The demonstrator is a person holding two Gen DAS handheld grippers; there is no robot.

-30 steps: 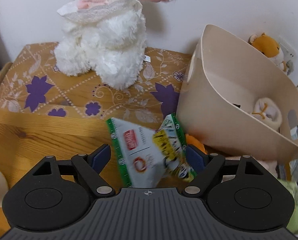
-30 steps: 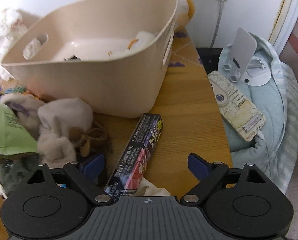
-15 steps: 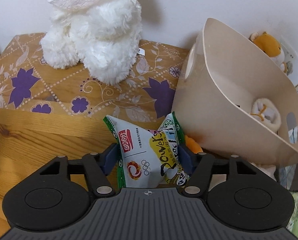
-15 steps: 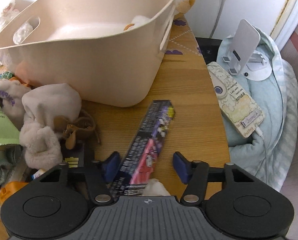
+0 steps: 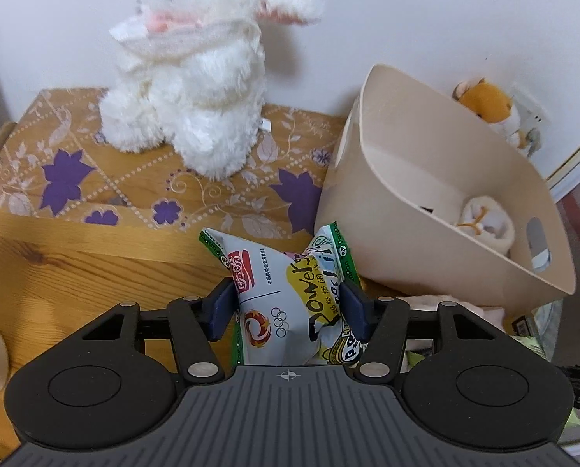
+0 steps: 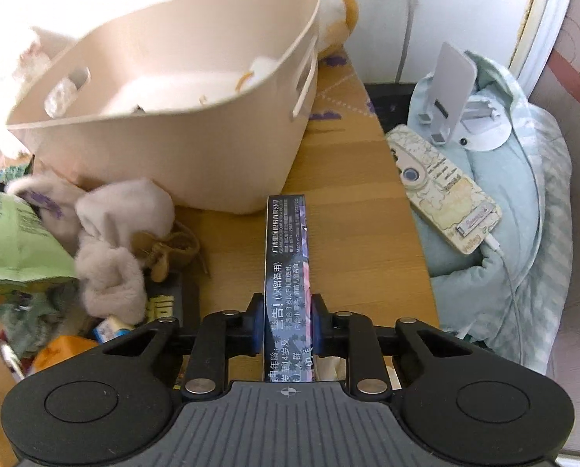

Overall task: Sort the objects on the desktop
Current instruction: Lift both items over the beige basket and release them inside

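Left wrist: left gripper (image 5: 289,307) pinches a crinkled white-green foil snack bag (image 5: 286,295); right gripper (image 6: 286,321) clamps a long dark printed carton (image 6: 287,272). Beige plastic tub (image 6: 196,155) ahead holds few items; plush pile (image 6: 111,241) beside it still unsorted. Wooden desktop (image 6: 368,241), white wall beyond.

One bin (image 6: 212,163), three plush toys, two snack packets, one box (image 6: 286,268).

Bare desk (image 6: 368,210) right of bin (image 6: 196,163) — plush clutter (image 6: 111,249) left.
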